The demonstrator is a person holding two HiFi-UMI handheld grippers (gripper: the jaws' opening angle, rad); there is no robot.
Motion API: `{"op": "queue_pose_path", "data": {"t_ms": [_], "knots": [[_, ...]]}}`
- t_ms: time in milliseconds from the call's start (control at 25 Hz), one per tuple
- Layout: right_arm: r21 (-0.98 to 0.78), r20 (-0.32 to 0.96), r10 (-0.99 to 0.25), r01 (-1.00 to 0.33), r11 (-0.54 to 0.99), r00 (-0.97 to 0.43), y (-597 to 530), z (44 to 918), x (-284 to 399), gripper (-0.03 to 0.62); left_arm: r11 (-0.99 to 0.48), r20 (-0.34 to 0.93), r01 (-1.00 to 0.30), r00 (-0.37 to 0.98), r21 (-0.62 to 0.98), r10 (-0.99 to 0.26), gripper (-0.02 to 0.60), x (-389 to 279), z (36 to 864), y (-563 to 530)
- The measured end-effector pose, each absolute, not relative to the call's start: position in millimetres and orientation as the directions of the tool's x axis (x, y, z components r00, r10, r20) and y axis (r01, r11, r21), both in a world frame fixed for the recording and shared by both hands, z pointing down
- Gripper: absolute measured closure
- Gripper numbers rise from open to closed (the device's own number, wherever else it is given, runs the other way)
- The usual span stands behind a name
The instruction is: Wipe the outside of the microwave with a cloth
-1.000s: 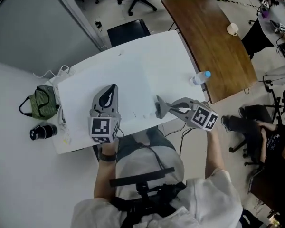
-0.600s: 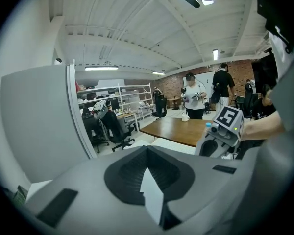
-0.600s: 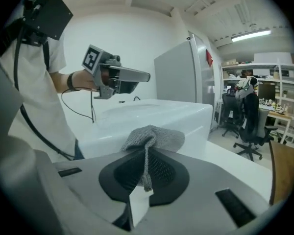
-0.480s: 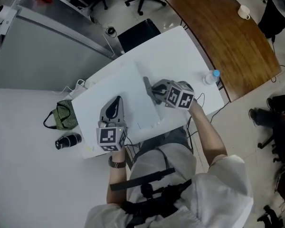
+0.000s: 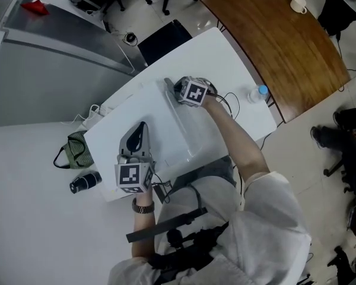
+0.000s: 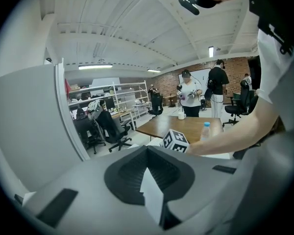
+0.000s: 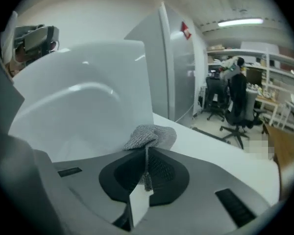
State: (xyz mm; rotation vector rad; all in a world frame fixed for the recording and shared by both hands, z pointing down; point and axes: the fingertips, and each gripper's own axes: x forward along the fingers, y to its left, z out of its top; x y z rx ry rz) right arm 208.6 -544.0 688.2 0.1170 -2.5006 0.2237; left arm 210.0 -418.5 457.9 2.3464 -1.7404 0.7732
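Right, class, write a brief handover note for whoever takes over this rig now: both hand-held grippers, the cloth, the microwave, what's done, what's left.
Left hand-held gripper: shut, empty.
Right hand-held gripper: shut on the grey cloth, beside the white microwave's wall.
Done: cloth gripped and at the microwave.
Left: wipe the outside; how much is already wiped cannot be told.

An open-plan office: swivel chairs [image 6: 111, 130], a wooden table [image 5: 273, 40], stocked shelving [image 6: 110, 94] and a brick wall [image 6: 235, 68].
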Motion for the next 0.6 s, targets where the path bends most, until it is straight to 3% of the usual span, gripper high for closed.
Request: {"op": "queue_pose_path", "data": {"t_ms": [120,280,600], "knots": [[-0.217,0.564,-0.06,-0.217,0.952,-0.824,-511.3,711.3,227.0,0.579,-0.34,0.477,-0.918,0.209,-0.205,-0.854,0.554,207.4,464.9,-423.7],[-0.228,0.558,-0.068,-0.231,0.946,-0.827,-436.7,711.0,261.2,0.579,-0.353,0.489,-0.917,0.226,-0.185,-0.843,0.554,208.4,476.5,-432.7],[-0.33,0.636,0.073,-0.185,0.926,-0.768,-326.2,755.5,309.6,0.58,-0.407,0.494,-0.9,0.288,-0.152,-0.821,0.554,228.6,487.0,-438.6]]}}
